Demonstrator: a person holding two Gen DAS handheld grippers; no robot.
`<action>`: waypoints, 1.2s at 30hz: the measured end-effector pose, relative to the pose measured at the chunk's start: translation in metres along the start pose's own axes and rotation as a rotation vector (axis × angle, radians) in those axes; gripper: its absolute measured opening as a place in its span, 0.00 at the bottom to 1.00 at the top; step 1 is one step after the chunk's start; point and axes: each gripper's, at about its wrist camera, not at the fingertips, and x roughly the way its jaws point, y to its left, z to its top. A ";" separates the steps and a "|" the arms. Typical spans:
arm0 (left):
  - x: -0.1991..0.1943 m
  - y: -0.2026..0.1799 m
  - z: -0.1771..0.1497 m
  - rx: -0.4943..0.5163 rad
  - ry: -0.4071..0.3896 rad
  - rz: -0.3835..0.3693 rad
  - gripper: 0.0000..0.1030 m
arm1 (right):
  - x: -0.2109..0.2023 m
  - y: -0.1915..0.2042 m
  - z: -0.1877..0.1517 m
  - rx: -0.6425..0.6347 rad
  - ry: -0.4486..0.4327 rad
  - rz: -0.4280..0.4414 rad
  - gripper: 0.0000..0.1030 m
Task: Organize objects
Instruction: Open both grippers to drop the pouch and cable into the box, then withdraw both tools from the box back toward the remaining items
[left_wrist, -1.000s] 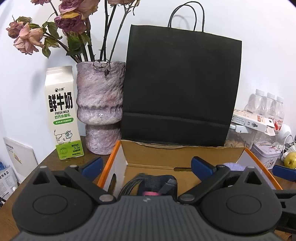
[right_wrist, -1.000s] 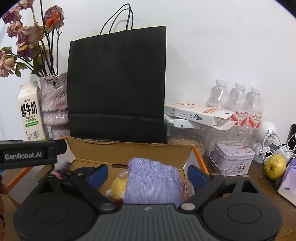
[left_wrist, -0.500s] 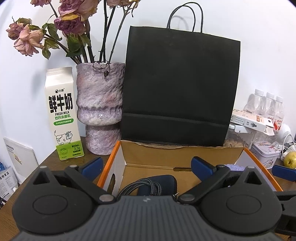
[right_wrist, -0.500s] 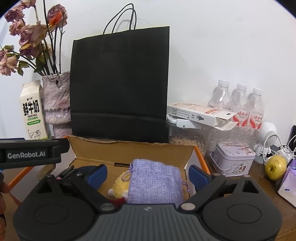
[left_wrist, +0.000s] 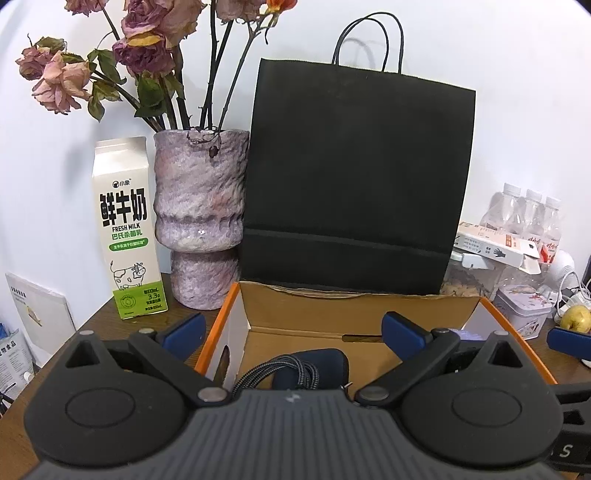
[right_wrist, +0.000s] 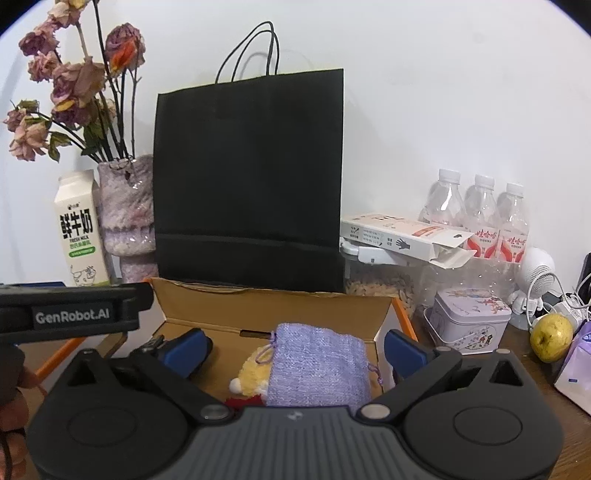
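White wall behind wooden table (right_wrist: 517, 343); cardboard box (right_wrist: 273, 308) holding purple pouch (right_wrist: 317, 369); right gripper (right_wrist: 295, 347) opening, pouch between untouched; left gripper (left_wrist: 293, 328) spread, empty.

Plain white wall (left_wrist: 517, 74) — dark wooden table (right_wrist: 524, 343) below

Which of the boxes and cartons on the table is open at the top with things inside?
The cardboard box with orange edges, before the black paper bag. It holds a purple pouch; the milk carton and the tin are closed.
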 end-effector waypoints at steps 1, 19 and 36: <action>-0.001 0.001 0.000 -0.001 -0.001 -0.001 1.00 | -0.002 0.000 0.000 0.001 -0.002 0.004 1.00; -0.039 0.011 -0.008 -0.016 -0.016 -0.004 1.00 | -0.045 0.001 -0.010 -0.049 -0.039 0.010 1.00; -0.102 0.015 -0.036 -0.005 -0.018 -0.011 1.00 | -0.115 0.002 -0.043 -0.091 -0.088 0.009 1.00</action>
